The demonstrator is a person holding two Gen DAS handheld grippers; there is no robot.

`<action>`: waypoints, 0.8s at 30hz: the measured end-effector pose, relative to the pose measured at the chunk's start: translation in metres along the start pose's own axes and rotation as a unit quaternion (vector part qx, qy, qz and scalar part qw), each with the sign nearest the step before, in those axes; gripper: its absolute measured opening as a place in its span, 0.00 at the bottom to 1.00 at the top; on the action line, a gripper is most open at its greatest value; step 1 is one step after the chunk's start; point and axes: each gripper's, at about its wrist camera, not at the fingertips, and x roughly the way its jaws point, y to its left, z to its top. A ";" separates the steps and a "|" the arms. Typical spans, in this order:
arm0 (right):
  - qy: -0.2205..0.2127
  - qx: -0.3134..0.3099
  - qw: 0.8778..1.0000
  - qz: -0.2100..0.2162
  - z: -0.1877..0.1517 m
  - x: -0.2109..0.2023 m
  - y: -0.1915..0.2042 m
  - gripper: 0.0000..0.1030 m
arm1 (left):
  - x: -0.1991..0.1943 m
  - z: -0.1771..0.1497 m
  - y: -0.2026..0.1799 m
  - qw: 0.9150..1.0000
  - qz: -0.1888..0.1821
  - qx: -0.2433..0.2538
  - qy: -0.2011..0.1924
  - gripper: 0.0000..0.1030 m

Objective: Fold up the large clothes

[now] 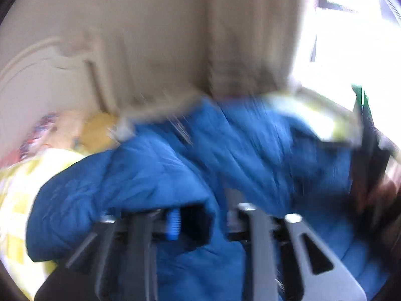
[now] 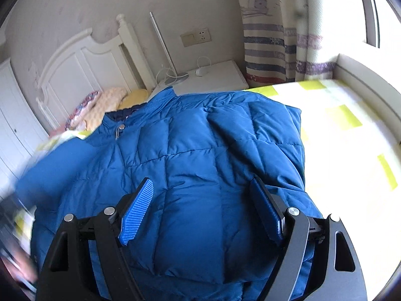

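Item: one blue jacket [image 2: 190,175], spread on my bed [image 2: 351,135] (yellow-checked sheet), collar toward the headboard [image 2: 75,70]; my right gripper [image 2: 203,210] hung above its middle, jaws apart on nothing; my left gripper [image 1: 200,225] was blurred amid jacket folds, grip not discernible.

My way is open right of the blue jacket [image 2: 190,165], over bare bedsheet [image 2: 351,135]; beyond it, the headboard [image 2: 82,67] and nightstand [image 2: 215,77] block me.

White headboard [image 2: 82,60], nightstand [image 2: 215,75] — striped curtain [image 2: 275,50], bright window [image 2: 386,20].
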 end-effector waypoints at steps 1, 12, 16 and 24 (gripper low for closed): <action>0.000 0.008 1.000 0.006 0.000 0.000 -0.003 0.75 | 0.022 -0.011 -0.018 0.999 0.009 0.032 0.036 0.71; 0.001 0.025 0.999 0.020 0.000 -0.002 -0.010 0.75 | -0.017 -0.012 -0.013 0.998 0.017 0.066 -0.007 0.88; 0.003 0.026 0.999 0.021 0.000 -0.001 -0.011 0.75 | -0.083 -0.014 0.030 0.995 0.019 -0.032 -0.092 0.98; 0.014 0.017 1.000 0.008 0.001 0.004 -0.008 0.76 | -0.082 -0.082 0.153 0.952 0.126 -0.280 0.003 0.97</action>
